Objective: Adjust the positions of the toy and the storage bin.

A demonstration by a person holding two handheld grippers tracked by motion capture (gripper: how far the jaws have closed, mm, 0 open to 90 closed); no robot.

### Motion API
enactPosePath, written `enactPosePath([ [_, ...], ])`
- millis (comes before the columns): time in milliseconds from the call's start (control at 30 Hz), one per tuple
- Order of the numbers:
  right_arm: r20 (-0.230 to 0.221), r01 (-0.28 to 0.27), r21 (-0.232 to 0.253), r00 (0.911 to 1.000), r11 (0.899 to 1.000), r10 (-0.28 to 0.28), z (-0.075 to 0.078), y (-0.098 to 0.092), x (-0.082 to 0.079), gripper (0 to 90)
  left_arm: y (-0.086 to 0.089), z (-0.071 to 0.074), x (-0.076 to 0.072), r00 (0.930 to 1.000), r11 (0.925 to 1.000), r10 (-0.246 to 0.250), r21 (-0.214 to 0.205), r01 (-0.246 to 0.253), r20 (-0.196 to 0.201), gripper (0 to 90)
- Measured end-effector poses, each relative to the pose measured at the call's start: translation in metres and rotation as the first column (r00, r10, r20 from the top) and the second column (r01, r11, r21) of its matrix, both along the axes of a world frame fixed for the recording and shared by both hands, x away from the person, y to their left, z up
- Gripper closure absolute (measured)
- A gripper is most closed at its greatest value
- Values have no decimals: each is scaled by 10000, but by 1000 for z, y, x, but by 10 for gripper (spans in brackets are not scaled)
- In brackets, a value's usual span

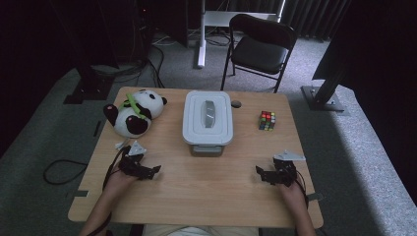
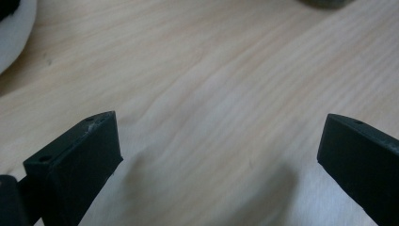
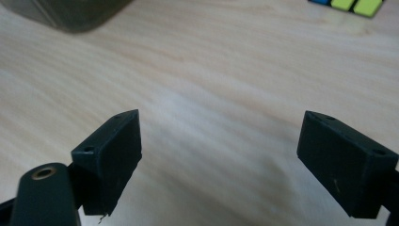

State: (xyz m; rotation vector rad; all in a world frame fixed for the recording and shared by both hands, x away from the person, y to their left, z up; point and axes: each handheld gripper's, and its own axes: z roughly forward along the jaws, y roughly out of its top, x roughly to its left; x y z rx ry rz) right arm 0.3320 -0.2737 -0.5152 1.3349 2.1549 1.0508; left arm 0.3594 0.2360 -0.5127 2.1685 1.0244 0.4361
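Observation:
On the wooden table (image 1: 206, 187) a white lidded storage box (image 1: 208, 118) with a grey handle stands at the middle back. A panda plush (image 1: 134, 112) lies at the back left and a colour cube (image 1: 267, 120) at the back right. My left gripper (image 1: 147, 169) rests near the front left, held by a hand, its jaws wide apart over bare wood (image 2: 216, 136). My right gripper (image 1: 265, 174) rests near the front right, also open and holding nothing (image 3: 221, 141). In the right gripper view the cube's edge (image 3: 350, 4) and the box's corner (image 3: 70, 12) show at the top.
A black folding chair (image 1: 260, 46) stands behind the table, with a white desk leg (image 1: 200, 34) and cables on the carpet. A small round hole (image 1: 236, 103) sits in the tabletop beside the box. The panda's white fur (image 2: 11, 33) shows in the left gripper view.

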Motion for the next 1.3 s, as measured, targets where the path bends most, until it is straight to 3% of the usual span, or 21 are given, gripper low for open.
enactPosePath([
  [300,157,-376,-5,9992,9993,376,7,22,28,141,-16,4,22,9996,10000,-34,-3,34,279,7],
  [467,91,-652,115,9978,9978,651,5,35,42,141,-27,7,37,9993,9994,29,-358,-16,380,7],
  [600,71,-913,69,9958,9958,913,4,45,53,141,-36,8,49,9962,9996,285,-75,-280,825,7],
  [1033,249,-1362,169,9904,9905,1357,7,66,89,141,-54,8,88,9976,9990,417,-199,-407,556,6],
  [1167,290,-1331,49,9907,9911,1329,8,70,99,141,-58,9,93,9964,9990,444,-32,-443,723,7],
  [1200,328,-1327,85,9907,9911,1324,8,71,102,141,-61,10,98,9962,9983,561,-195,-549,674,7],
  [1300,371,-1289,260,9911,9913,1279,9,72,107,141,-63,10,102,9943,9971,762,-106,-757,748,7],
])
